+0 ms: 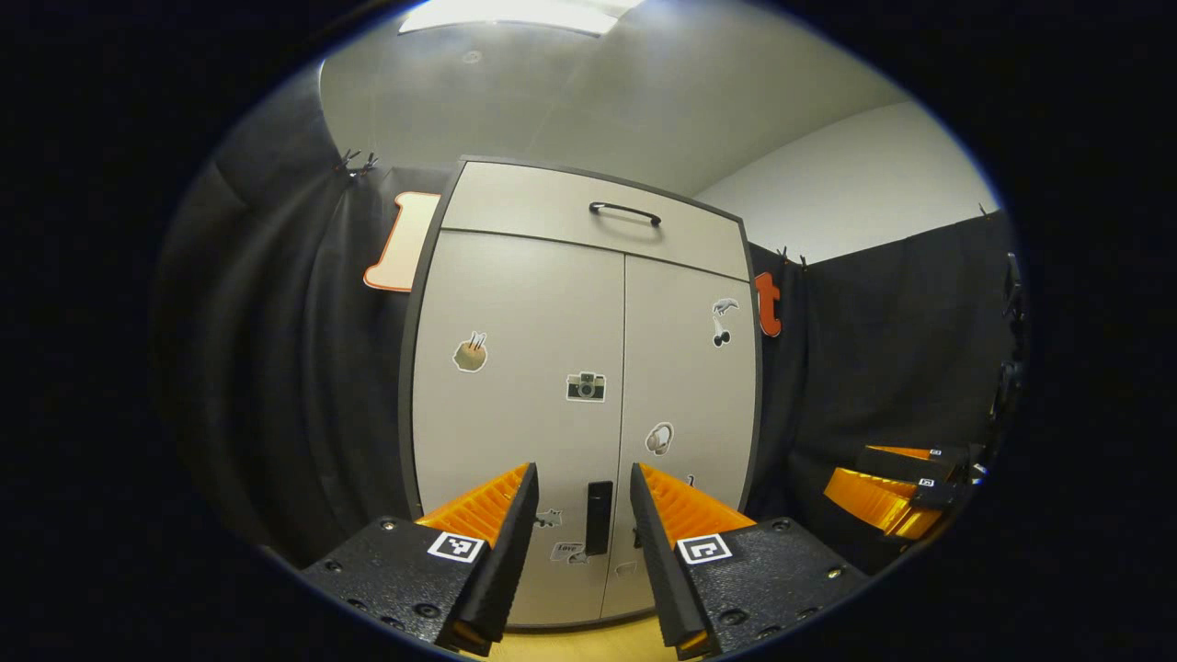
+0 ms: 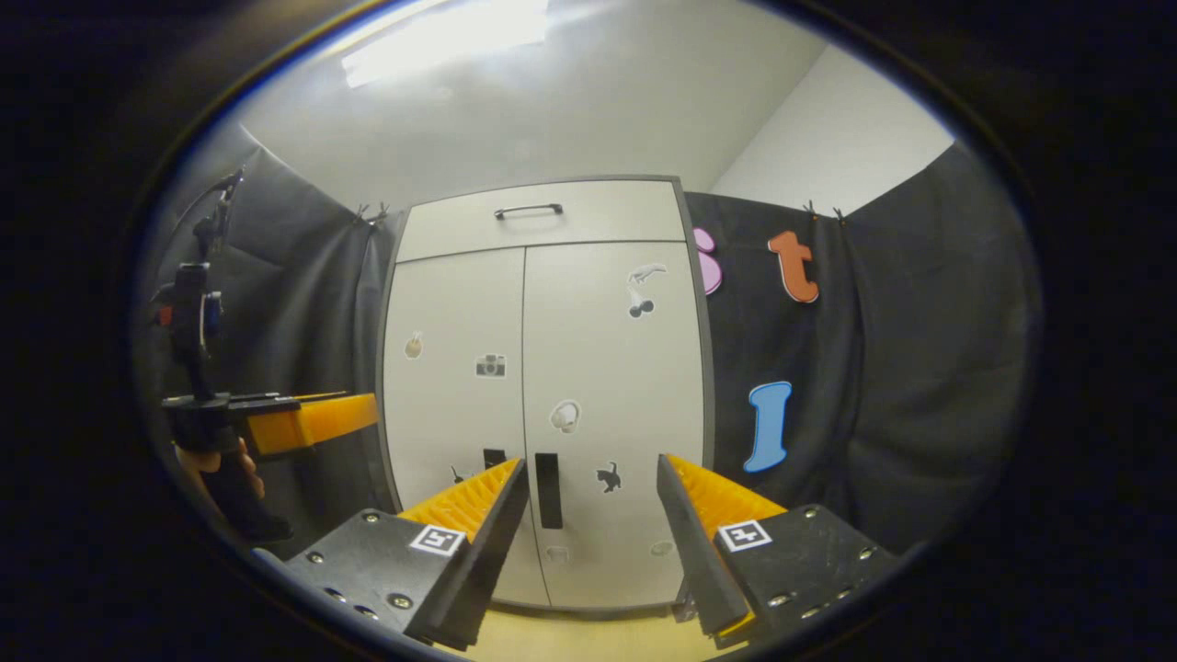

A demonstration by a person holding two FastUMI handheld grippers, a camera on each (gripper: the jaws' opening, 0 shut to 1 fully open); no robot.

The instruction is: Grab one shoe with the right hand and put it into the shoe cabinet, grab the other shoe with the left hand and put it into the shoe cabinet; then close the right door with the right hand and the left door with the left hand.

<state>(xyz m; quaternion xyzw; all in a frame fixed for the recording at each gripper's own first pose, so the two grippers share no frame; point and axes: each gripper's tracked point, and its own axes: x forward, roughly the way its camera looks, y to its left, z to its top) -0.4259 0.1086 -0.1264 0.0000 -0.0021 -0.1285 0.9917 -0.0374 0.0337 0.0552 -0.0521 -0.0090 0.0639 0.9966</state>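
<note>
Left gripper view first: the shoe cabinet (image 1: 588, 386) stands straight ahead, and both of its doors look flush, the seam between them running clean from under the drawer down to the floor. The left gripper (image 1: 584, 478) hangs in front of it with its fingers parted and nothing between them, lined up roughly on the seam and the dark handle (image 1: 599, 517) low on the left door (image 1: 519, 405). Off to the side, the right gripper (image 1: 897, 487) sits low against the black curtain (image 1: 303, 368). No shoes anywhere here, so I judge they're inside already, though that can't be checked with the doors shut.

Over to the right gripper view: same cabinet, the right door (image 2: 611, 395) closed and its dark handle (image 2: 547, 490) just ahead of the right gripper, which is spread wide and empty. The left gripper, held in a hand (image 2: 216, 464), is parked beside the cabinet's left edge.

The trouble from here? If a door only looks closed and isn't latched, it may drift back open. An extra nudge with open fingers could catch a handle and pull the door out instead. And that left gripper sits near the cabinet's side, so a careless swing could knock it.
</note>
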